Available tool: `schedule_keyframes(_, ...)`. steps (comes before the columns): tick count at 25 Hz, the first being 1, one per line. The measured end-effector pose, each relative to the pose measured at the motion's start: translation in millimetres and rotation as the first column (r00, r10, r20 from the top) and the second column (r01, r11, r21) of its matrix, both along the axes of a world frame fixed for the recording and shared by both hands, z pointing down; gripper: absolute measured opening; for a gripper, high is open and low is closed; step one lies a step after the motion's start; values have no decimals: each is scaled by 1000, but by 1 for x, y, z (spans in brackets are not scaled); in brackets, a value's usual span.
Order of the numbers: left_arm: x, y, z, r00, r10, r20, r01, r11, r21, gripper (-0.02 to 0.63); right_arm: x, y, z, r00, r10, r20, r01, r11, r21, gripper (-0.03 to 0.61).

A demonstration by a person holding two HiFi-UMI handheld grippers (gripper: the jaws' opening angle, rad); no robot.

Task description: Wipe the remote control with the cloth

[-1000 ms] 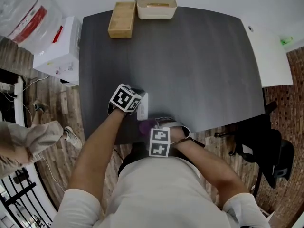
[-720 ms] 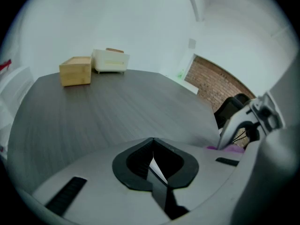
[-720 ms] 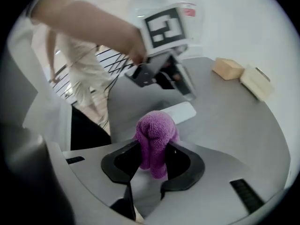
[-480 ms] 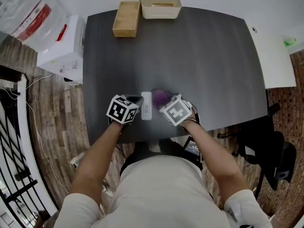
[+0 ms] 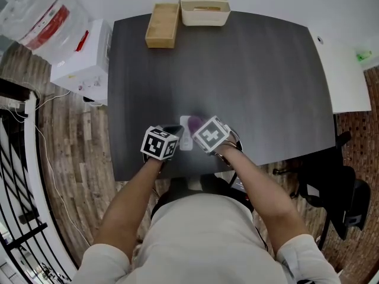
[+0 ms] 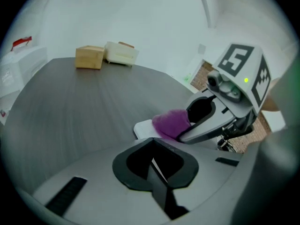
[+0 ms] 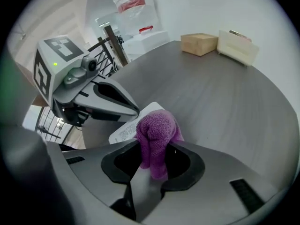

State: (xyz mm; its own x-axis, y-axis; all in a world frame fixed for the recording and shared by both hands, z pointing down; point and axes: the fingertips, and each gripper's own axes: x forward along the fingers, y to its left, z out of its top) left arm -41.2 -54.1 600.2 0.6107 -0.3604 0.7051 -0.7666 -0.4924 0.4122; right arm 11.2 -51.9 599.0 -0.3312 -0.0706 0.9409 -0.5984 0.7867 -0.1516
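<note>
**A:** What are the right tongs (image 7: 151, 172) doing?

**B:** They're pinching the purple cloth (image 7: 157, 134), its wad bulging past the tips. The left tongs (image 6: 154, 162) are pressing together on nothing.

**A:** How should the wipe go?

**B:** I'd say grip firmly, drag the wad lightly along the remote (image 5: 185, 139), and steady it with the left tips so it isn't sliding.

**A:** Where's the remote lying?

**B:** Flat on the table (image 5: 249, 70), near its front edge, just beyond both pairs of tips. The cloth is sitting over its far end; the left tongs are hovering just beside its left side. Touching or not, I can't tell.
</note>
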Motion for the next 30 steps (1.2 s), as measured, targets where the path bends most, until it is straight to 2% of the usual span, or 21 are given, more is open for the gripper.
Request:
schedule_keyframes(4,-1,0,0,999,-44,-16,44,999,4,3,0,32,0,998,34,43,-30,995,-98,132)
schedule_keyframes(7,-2,-1,0,998,-61,-22,62,998,10,3,-1,57,0,998,37,58,-29,992,-123,132)
schedule_keyframes(13,-1,-2,0,997,-75,-34,75,997,4,3,-7,109,-1,992,-97,75,109,979,-173,132)
schedule_keyframes(16,-3,0,0,997,-69,-37,69,998,-14,3,-5,121,-8,986,-105,126,131,968,-215,132)
schedule_keyframes(18,-9,0,-5,996,-82,-42,82,997,-8,3,0,116,-16,986,-65,152,96,974,-207,132)
schedule_keyframes(21,-16,3,-5,995,-92,-42,92,996,-9,5,17,84,-21,986,61,153,-41,991,-129,132)
schedule_keyframes(23,-18,8,2,996,-87,-29,85,995,-42,3,29,63,-15,977,159,140,-147,985,-96,132)
schedule_keyframes(25,-19,15,11,995,-95,-7,94,991,-92,5,34,52,-6,966,227,127,-215,971,-103,132)
schedule_keyframes(28,-17,23,20,993,-119,-10,116,981,-154,3,29,48,2,958,259,123,-245,963,-114,132)
schedule_keyframes(30,-7,29,21,995,-95,-28,88,981,-175,3,25,47,1,959,255,127,-242,964,-106,132)
